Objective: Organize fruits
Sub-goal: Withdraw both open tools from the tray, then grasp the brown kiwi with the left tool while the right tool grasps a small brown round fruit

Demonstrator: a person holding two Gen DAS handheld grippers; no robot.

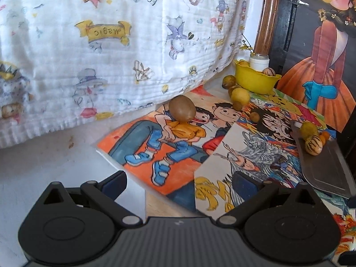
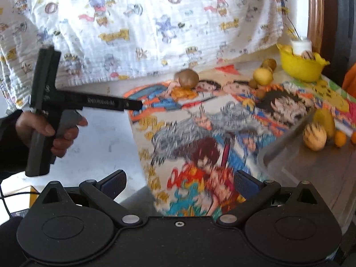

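**Fruit sorting barely begun: two pieces in the bowl, the rest scattered**

Both sets of jaws are spread wide with nothing between them. Nearest the lens in the left wrist view, the left gripper (image 1: 179,183) hangs over the cartoon drawings (image 1: 178,146) that cover the surface; the right gripper (image 2: 179,183) does the same in its own view, which is smeared by motion blur. That view also shows the person's left hand (image 2: 47,131) wrapped around the handle of the left tool.

A yellow bowl (image 1: 255,81) sits at the far end of the surface, beside a white jar (image 1: 259,61). It looks like the collecting place, and it holds a striped fruit (image 1: 269,71) and at least one yellow piece at its far rim.

Much remains outside it, by my reading:
- a brown kiwi-like fruit (image 1: 182,109), alone on the drawings near the hem of the printed cloth (image 1: 111,44);
- a cluster just in front of the bowl, with a yellow lemon-like fruit (image 1: 241,95) and several smaller brownish ones around it;
- a group on or against a cleaver blade (image 1: 322,164) at the right: a striped melon-like fruit (image 1: 313,145), a greenish-yellow one behind it and small orange ones.

Most of the work lies ahead, and no fruit is gripped.
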